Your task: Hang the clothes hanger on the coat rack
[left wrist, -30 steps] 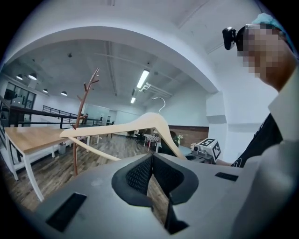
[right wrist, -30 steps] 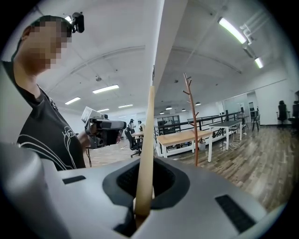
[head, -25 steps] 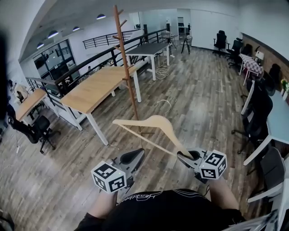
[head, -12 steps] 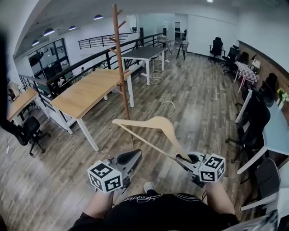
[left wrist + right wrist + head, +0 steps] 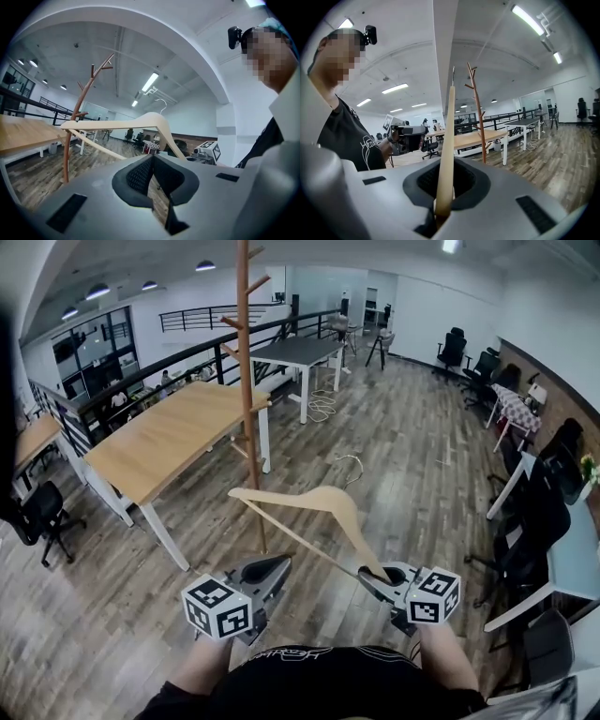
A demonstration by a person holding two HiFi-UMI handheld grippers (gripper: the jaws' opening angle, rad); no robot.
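A pale wooden clothes hanger (image 5: pixel 319 502) with a thin metal hook (image 5: pixel 352 465) slants up and to the left in front of me. My right gripper (image 5: pixel 377 576) is shut on its right end; in the right gripper view the hanger (image 5: pixel 447 140) rises straight out of the right gripper (image 5: pixel 443 202). My left gripper (image 5: pixel 275 565) sits beside it to the left, shut and empty. The left gripper (image 5: pixel 152 160) sees the hanger (image 5: pixel 140 123) above its jaws, apart from them. The brown wooden coat rack (image 5: pixel 247 381) stands ahead, just beyond the hanger's left tip, also visible as the coat rack (image 5: pixel 70 140) and coat rack (image 5: pixel 478 117).
A long wooden table (image 5: pixel 159 442) stands left of the rack, with a grey table (image 5: pixel 300 351) behind it along a black railing (image 5: pixel 141 371). Office chairs (image 5: pixel 562 465) and desks line the right side. Loose cable (image 5: pixel 323 407) lies on the plank floor.
Both grippers and the hanger have been carried forward towards the coat rack, which now looks nearer and taller. The grip on the hanger is unchanged.
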